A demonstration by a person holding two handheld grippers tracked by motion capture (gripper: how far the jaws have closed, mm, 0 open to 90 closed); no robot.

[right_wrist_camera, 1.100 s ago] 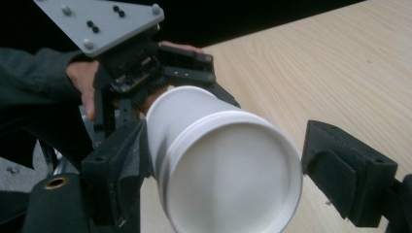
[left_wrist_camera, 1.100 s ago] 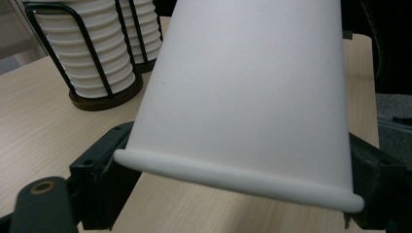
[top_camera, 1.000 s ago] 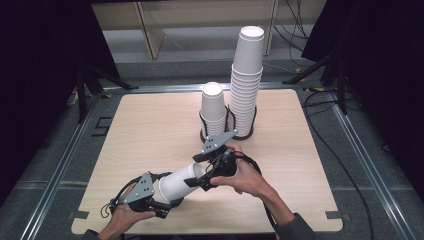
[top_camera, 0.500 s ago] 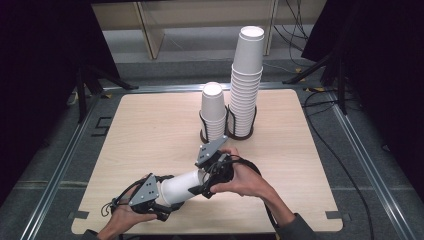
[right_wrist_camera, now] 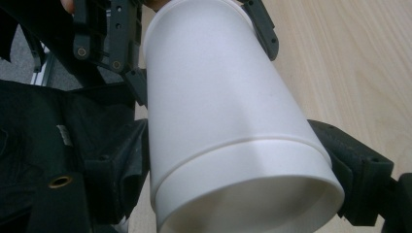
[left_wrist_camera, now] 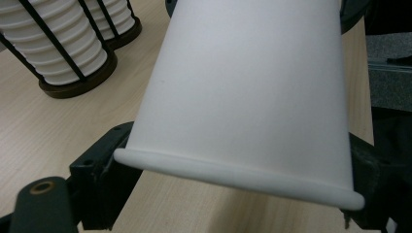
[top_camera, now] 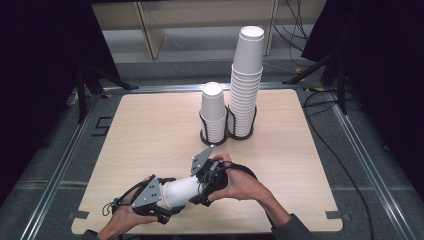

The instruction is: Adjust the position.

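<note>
We see a plain white paper cup (top_camera: 179, 190) lying sideways, clamped at its ends by the left claw (top_camera: 159, 200) and right claw (top_camera: 202, 182), near the tabletop's (top_camera: 150, 130) front edge, well apart from the cup stacks (top_camera: 246, 80).

You're at a lab recording rig, pale wooden table (top_camera: 150, 130) on metal rails (top_camera: 55, 170), black curtains (top_camera: 40, 50), loose cables (top_camera: 330, 145) underfoot.

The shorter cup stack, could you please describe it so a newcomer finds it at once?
Look to the far middle of the wooden table. Two stacks of white paper cups stand there in black wire holders; the shorter cup stack is the left one, about half the height of its neighbour.
</note>
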